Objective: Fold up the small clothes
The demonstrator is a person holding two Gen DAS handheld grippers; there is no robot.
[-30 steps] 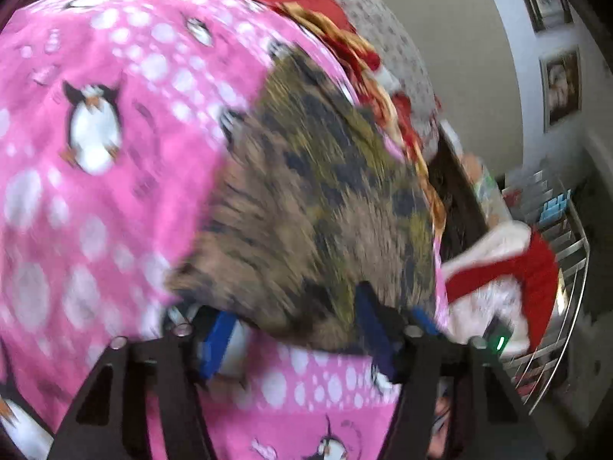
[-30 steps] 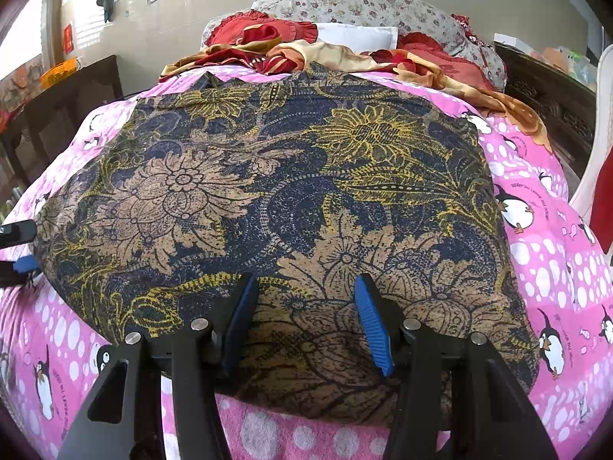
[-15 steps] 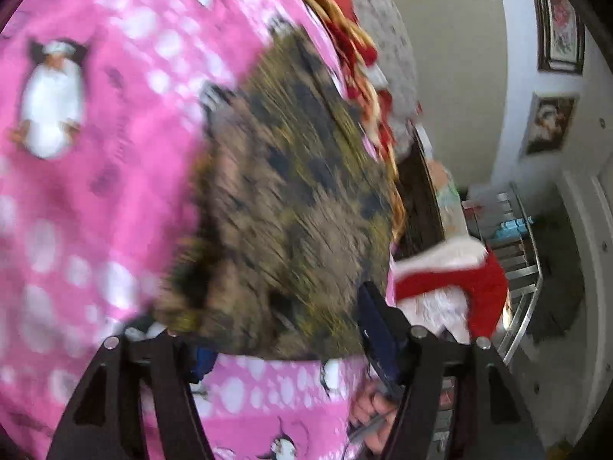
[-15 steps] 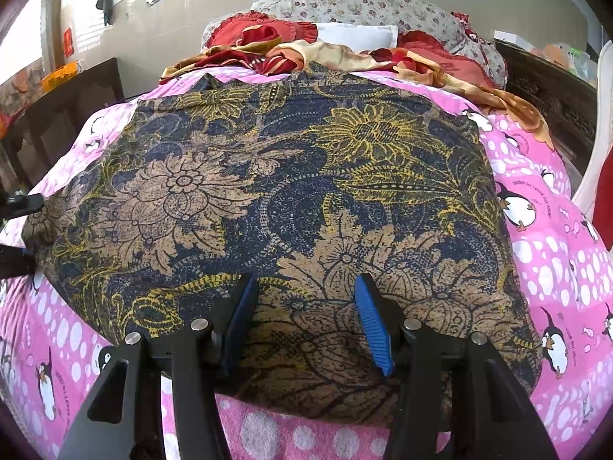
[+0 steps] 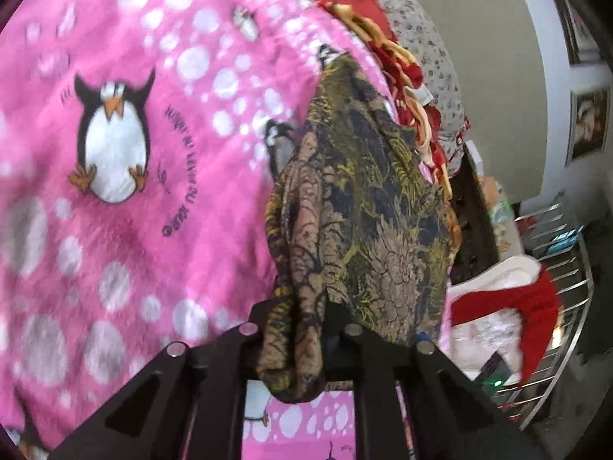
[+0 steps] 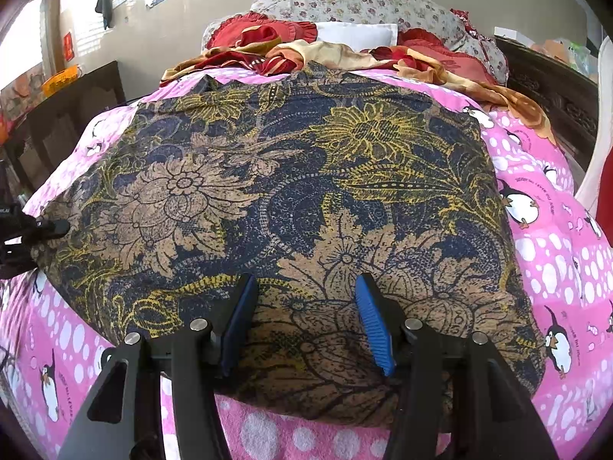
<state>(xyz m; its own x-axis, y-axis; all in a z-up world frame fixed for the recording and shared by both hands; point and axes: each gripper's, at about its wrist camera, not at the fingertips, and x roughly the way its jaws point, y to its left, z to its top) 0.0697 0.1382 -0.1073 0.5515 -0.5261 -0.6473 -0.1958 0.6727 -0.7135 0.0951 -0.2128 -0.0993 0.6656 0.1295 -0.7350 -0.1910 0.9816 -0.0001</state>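
Note:
A dark blue, tan and yellow floral cloth (image 6: 306,191) lies spread flat on a pink penguin blanket (image 6: 544,230). My right gripper (image 6: 306,295) stands open over the cloth's near edge, its blue pads apart and pressing on nothing. My left gripper (image 5: 295,306) is at the cloth's left side, and its tip shows at the left edge of the right wrist view (image 6: 38,230). Its jaws are closing with a bunched fold of the cloth (image 5: 364,211) pinched between them. That fold hides the left pads.
Red and gold cloths (image 6: 345,50) and a floral pillow (image 6: 364,4) are heaped at the bed's far end. Dark wooden furniture (image 6: 548,80) stands to the right. Beyond the bed are a metal rack (image 5: 567,268) and a red and white cloth (image 5: 509,306).
The left jaws stood wide at the cloth's edge and have now come together on a bunched fold of it. The right gripper and the rest of the cloth have not moved.

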